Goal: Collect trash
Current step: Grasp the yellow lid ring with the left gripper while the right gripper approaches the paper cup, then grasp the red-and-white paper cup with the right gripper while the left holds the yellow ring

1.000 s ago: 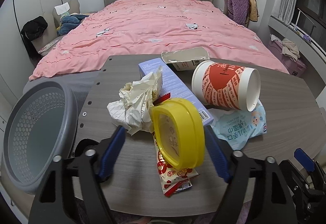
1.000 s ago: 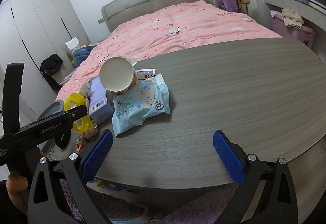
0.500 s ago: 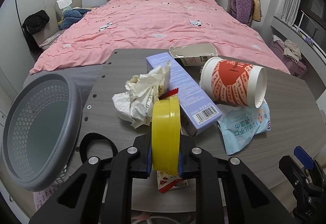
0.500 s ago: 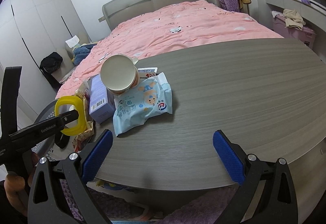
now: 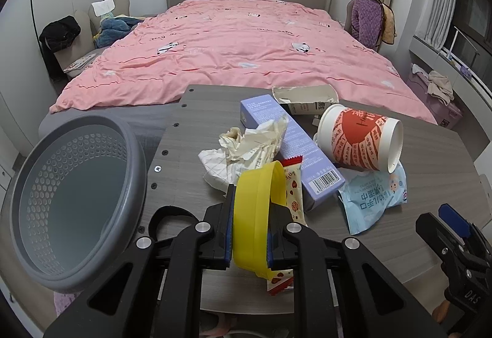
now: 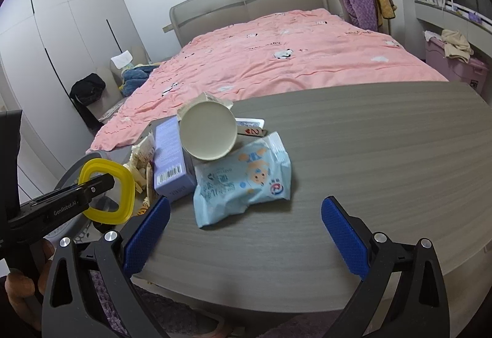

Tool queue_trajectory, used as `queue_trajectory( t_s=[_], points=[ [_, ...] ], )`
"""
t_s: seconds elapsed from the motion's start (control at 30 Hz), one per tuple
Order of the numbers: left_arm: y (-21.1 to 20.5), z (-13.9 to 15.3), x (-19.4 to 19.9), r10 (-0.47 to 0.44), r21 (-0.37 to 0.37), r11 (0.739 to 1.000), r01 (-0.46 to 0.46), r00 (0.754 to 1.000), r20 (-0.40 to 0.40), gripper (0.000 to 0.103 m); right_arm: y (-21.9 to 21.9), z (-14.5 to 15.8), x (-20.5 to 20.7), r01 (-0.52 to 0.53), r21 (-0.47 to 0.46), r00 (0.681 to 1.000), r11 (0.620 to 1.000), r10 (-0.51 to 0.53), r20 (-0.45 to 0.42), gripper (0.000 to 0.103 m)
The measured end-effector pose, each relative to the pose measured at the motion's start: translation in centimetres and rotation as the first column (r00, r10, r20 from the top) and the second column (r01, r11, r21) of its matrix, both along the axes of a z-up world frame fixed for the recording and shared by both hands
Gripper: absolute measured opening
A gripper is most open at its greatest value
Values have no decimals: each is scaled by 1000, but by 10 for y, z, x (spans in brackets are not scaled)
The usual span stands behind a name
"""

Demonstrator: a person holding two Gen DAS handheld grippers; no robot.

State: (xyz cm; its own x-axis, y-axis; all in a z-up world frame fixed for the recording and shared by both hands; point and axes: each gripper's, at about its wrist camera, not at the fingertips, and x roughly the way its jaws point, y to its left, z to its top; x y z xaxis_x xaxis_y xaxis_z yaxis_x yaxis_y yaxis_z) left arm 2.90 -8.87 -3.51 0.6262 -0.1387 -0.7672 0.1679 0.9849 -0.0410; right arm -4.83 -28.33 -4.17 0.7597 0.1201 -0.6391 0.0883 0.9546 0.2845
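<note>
My left gripper [image 5: 247, 230] is shut on a yellow plastic lid [image 5: 256, 215], held edge-on above the table's near left part; the lid also shows in the right wrist view [image 6: 106, 191]. A grey mesh waste basket [image 5: 73, 208] stands just left of it, beside the table. On the table lie crumpled paper [image 5: 246, 150], a red snack wrapper [image 5: 292, 193], a purple box [image 5: 295, 150], a tipped red paper cup [image 5: 359, 141], a blue wipes pack [image 6: 246, 178] and a torn carton [image 5: 304, 98]. My right gripper [image 6: 244, 233] is open and empty, near the wipes pack.
The grey wooden table [image 6: 384, 153] stretches to the right. A pink bed [image 5: 240, 55] lies behind the table. A chair with purple clothes [image 5: 367, 21] and a pink bin [image 6: 461, 67] stand at the right.
My left gripper closed on the yellow lid and lifted it off the snack wrapper, pulling back toward the basket side. My right gripper stayed open and shifted slightly.
</note>
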Motion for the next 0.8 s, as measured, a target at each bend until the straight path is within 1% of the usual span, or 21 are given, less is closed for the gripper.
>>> queue_trajectory(
  t_s=[0.17,0.37,0.57,0.8],
  points=[
    [8,11,-2,6,-9,1000,-6,1000,22,15,4,9,16,-20,-19,999,1000,21,33,97],
    [18,25,-6,9,-13,1000,-9,998,61,15,9,16,43,-62,-34,997,997,64,51,97],
    [24,29,-8,18,-17,1000,-17,997,71,15,16,13,71,-99,-51,995,994,100,27,97],
    [28,28,-4,28,-16,1000,-27,997,67,15,23,8,83,-127,-52,991,991,129,24,96]
  ],
)
